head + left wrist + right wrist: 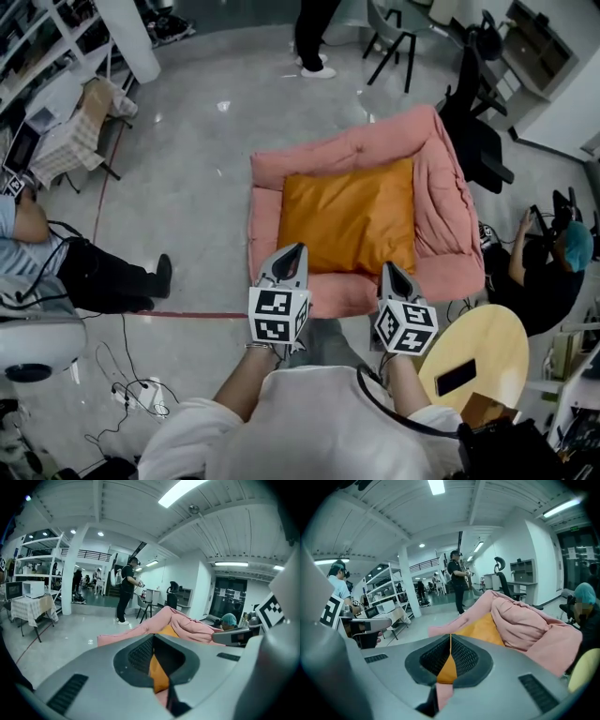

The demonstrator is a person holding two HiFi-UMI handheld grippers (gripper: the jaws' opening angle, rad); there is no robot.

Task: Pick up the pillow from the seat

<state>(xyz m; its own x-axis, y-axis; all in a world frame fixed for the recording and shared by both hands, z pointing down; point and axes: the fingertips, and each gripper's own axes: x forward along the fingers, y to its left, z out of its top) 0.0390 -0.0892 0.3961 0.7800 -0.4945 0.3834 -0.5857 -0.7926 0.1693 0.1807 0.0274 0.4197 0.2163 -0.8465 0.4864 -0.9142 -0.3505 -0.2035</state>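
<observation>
**A:** ok so what are the arms doing here?

**B:** both reach forward, side by side. left gripper [297,249] and right gripper [387,266] point ahead and tip a bit downward, roughly parallel, with a gap between the two.

**A:** and the jaws?

**B:** closed on both, tips meeting in a thin line. marker cubes [278,315] sit toward the body, with the bare forearms [239,386] behind them.
</observation>
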